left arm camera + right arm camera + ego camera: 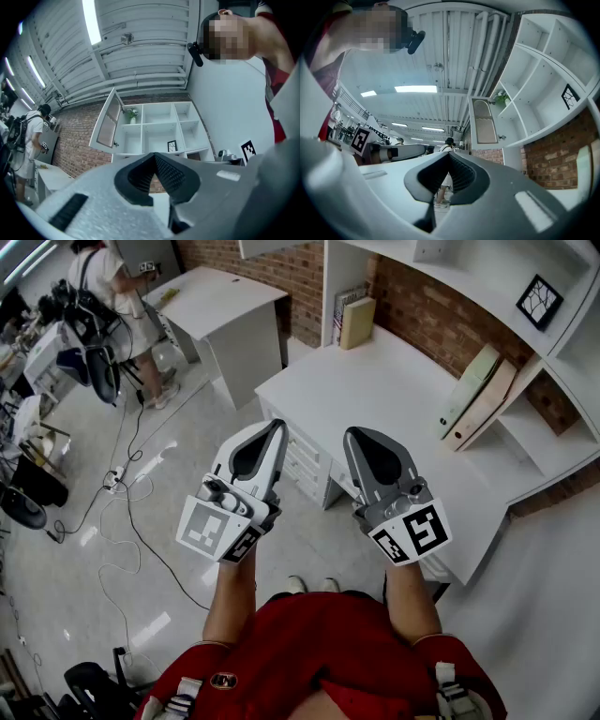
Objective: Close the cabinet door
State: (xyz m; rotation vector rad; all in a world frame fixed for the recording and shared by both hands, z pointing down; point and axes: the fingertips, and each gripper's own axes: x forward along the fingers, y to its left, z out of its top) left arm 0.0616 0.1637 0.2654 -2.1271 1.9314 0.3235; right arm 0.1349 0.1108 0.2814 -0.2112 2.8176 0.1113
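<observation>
Left gripper view shows the cabinet door [107, 123] swung open at the shelf unit's [142, 123] top-left, well apart from the left tool [153, 157] and right tool [449, 155], both clenched on nothing, so I reckon a stretched push could skid off or slam it.

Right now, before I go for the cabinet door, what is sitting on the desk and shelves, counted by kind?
Leaning binders: 2
Upright books: 2
Framed picture: 1
Potted plant: 1
Total: 6
</observation>
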